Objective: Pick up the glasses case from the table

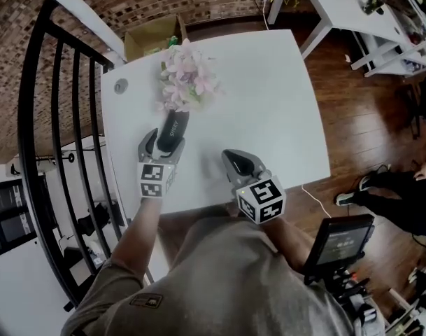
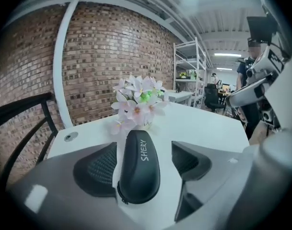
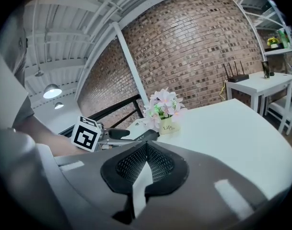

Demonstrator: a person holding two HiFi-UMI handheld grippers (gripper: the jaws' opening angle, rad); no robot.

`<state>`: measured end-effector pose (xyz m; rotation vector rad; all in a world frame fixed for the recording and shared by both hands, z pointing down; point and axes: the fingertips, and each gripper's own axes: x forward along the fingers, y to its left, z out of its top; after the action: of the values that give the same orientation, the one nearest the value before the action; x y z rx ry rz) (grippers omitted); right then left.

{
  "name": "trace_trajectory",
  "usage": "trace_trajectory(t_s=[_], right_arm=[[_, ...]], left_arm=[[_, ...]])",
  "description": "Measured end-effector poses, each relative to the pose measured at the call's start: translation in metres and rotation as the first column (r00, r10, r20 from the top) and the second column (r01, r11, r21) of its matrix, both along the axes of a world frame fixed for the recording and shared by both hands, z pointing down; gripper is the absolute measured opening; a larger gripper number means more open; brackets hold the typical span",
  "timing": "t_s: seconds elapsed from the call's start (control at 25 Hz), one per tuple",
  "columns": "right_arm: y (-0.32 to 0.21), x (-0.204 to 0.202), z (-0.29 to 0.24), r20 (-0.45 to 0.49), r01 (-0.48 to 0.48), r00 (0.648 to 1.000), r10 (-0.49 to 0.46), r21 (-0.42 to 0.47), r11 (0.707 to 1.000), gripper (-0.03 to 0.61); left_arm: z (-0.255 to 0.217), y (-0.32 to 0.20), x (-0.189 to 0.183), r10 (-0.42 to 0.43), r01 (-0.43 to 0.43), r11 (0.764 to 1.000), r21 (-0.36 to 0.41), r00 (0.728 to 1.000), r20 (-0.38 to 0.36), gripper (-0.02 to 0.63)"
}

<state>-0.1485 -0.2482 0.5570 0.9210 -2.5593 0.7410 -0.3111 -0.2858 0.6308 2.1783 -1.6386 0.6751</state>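
Observation:
The black zippered glasses case (image 1: 175,129) lies on the white table (image 1: 268,110), its far end close to a pot of pink flowers (image 1: 187,80). My left gripper (image 1: 164,144) is open and straddles the case (image 2: 138,166): the left pad (image 2: 95,170) sits close beside it, while a strip of bare table separates it from the right pad (image 2: 190,160). My right gripper (image 1: 239,164) hovers over the table near its front edge, to the right of the case, shut (image 3: 146,164) with nothing in it. From the right gripper view the case (image 3: 138,137) shows beyond the left gripper's marker cube (image 3: 86,133).
A black metal railing (image 1: 59,124) runs along the table's left side. A cable grommet (image 1: 120,85) sits in the table's far left corner, with a cardboard box (image 1: 153,37) behind. Another white table (image 1: 345,9) stands at the back right; a person's legs (image 1: 398,194) are at right.

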Motion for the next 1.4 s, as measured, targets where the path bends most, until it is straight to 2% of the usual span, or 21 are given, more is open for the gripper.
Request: trace_trajectory(t_s=[0.24, 0.4, 0.52, 0.68, 0.88, 1.2, 1.4], right_arm=[[-0.004, 0.001, 0.005, -0.015, -0.036, 0.999, 0.035, -0.019, 0.999, 0.014], [-0.009, 0.006, 0.005, -0.020, -0.064, 0.998, 0.064, -0.026, 0.998, 0.014], [-0.008, 0.007, 0.005, -0.021, -0.080, 0.997, 0.080, -0.029, 0.996, 0.012], [-0.013, 0.010, 0.005, -0.021, -0.096, 0.995, 0.095, -0.019, 0.995, 0.014], [-0.012, 0.007, 0.002, -0.029, -0.098, 0.995, 0.097, -0.017, 0.995, 0.012], [-0.005, 0.009, -0.006, -0.034, -0.107, 0.994, 0.107, 0.014, 0.994, 0.014], [0.003, 0.022, -0.020, -0.016, -0.075, 0.997, 0.076, 0.044, 0.996, 0.014]], left_arm=[[0.038, -0.017, 0.004, 0.109, -0.093, 0.984, -0.150, 0.989, 0.098, 0.380], [0.057, -0.023, 0.008, 0.144, -0.119, 0.967, -0.226, 0.984, 0.100, 0.382], [0.064, -0.022, 0.008, 0.154, -0.123, 0.960, -0.253, 0.983, 0.104, 0.380], [0.065, -0.025, 0.007, 0.152, -0.125, 0.961, -0.245, 0.984, 0.094, 0.370], [0.065, -0.010, 0.009, 0.129, -0.122, 0.960, -0.253, 0.991, 0.014, 0.367], [0.045, 0.032, 0.025, 0.106, -0.123, 0.975, -0.184, 0.989, -0.100, 0.365], [0.008, 0.058, 0.039, 0.026, -0.046, 0.994, -0.099, 0.981, -0.192, 0.365]])
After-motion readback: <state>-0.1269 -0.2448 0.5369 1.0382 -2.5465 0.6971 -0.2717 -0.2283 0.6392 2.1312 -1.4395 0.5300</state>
